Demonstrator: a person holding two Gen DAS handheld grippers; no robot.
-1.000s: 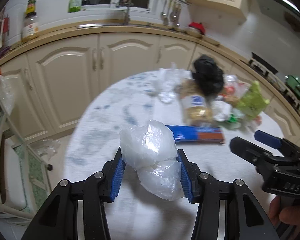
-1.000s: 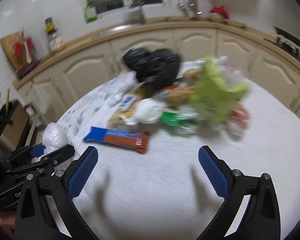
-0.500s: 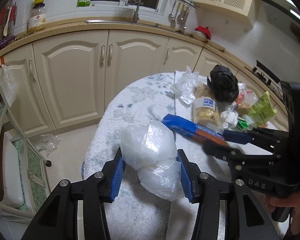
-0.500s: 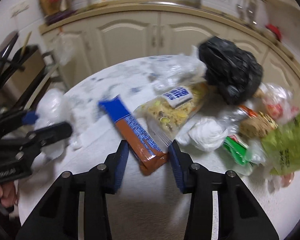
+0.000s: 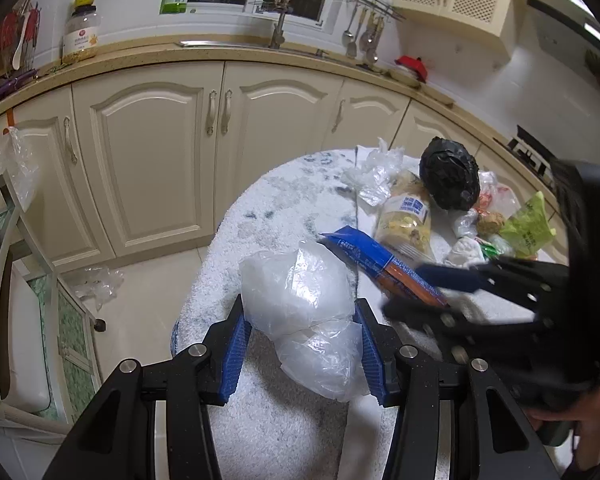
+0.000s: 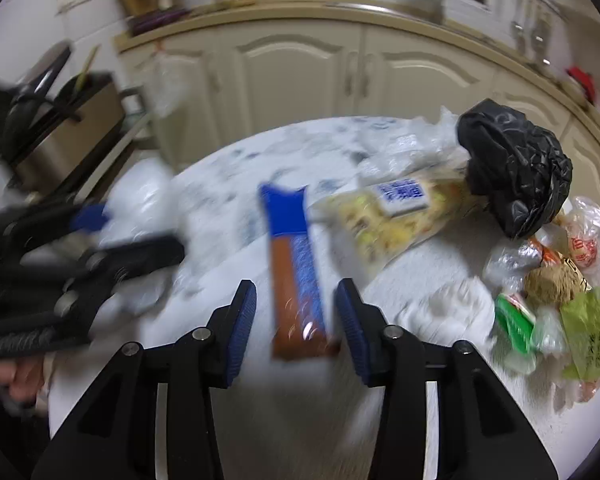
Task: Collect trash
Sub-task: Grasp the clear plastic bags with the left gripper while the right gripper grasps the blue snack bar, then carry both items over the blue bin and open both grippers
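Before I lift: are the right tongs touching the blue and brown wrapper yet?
Cannot tell. In the right wrist view the blue and brown wrapper lies between the pads of the right tongs, but motion blur hides whether either pad meets it.

two grippers [image 5: 300,354] [image 6: 296,330] — one black bag [image 6: 516,168]

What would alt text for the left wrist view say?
The left gripper clamps a crumpled clear plastic bag over a white table. To the right, the right gripper straddles a blue-and-orange wrapper near a trash pile, kitchen cabinets behind.
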